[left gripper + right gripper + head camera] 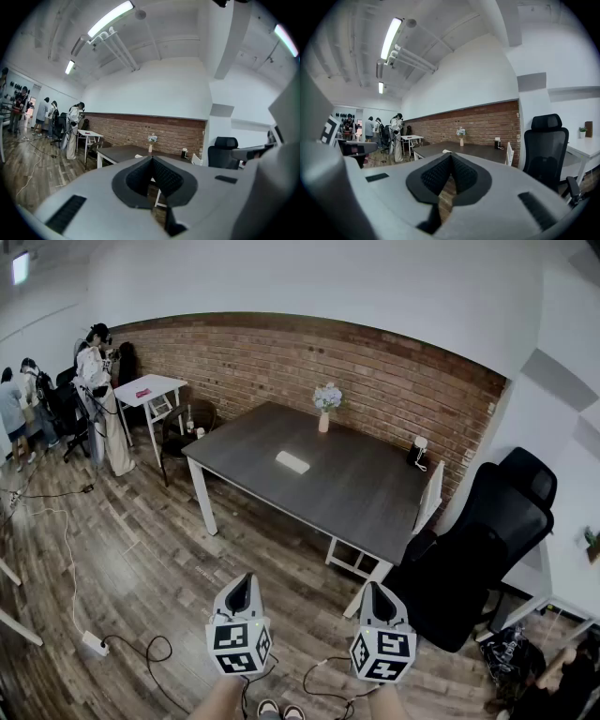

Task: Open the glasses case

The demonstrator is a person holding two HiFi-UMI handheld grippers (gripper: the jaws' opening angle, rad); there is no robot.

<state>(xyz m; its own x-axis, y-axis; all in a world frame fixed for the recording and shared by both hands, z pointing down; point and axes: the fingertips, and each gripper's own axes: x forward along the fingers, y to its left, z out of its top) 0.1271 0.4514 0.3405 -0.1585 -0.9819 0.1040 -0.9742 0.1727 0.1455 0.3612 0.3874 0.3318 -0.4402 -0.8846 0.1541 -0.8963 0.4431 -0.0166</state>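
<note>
- Head view: your left claw point(241, 582) and right claw point(376, 591) are both pinched together and empty, over the floor point(141, 568) short of the surface point(361, 498).
- The glasses case point(292, 462) lies mid-surface, well ahead, its long axis along the surface's long edge.
- Your left claw looks slightly nearer; step in first.

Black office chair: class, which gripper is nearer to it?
Right. In the head view the right gripper sits just left of the black office chair; the left gripper is farther left, beyond the right one.
</note>
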